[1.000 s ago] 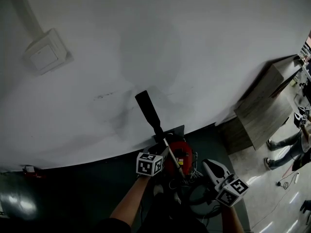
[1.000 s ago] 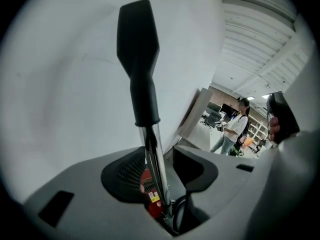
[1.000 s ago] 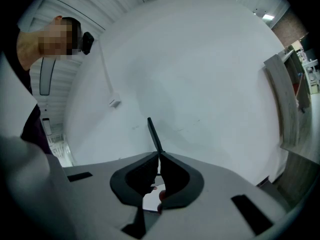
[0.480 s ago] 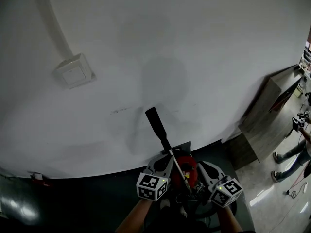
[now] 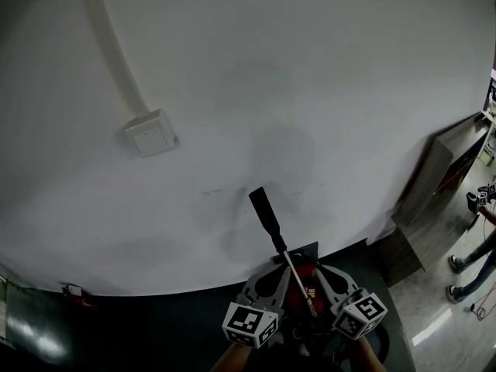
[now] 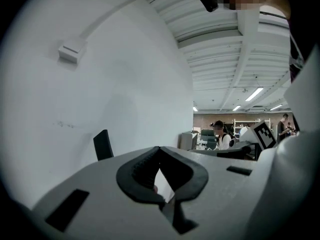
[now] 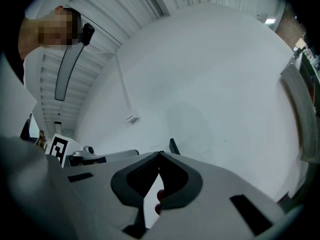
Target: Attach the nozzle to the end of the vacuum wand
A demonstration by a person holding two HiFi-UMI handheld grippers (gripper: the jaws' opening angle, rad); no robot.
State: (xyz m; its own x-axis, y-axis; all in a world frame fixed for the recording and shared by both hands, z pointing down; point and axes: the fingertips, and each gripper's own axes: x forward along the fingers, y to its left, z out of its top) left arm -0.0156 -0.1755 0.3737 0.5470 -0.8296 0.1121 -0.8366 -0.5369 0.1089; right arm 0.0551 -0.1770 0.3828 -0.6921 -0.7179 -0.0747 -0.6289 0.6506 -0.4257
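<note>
The black flat nozzle (image 5: 267, 210) sits on the top end of the silver wand (image 5: 298, 281), which rises against the white wall from the red vacuum body (image 5: 308, 273). My left gripper (image 5: 280, 273) is just left of the wand and my right gripper (image 5: 319, 272) just right of it. The jaws of both have just been closing and are shut with nothing between them. The left gripper (image 6: 160, 148) shows its tips meeting, with the nozzle (image 6: 102, 144) beyond at the left. The right gripper (image 7: 160, 154) is also closed, the nozzle (image 7: 174, 146) just behind it.
A switch box (image 5: 151, 134) with a conduit (image 5: 112, 53) is on the wall (image 5: 310, 91). At the right stand a wooden cabinet (image 5: 434, 184) and a person's legs (image 5: 474, 248). People and shelves (image 6: 220, 134) fill the far room.
The left gripper has come away from the wand and risen, and its jaws have shut. The right gripper has moved in close to the wand. The view has tilted up the wall.
</note>
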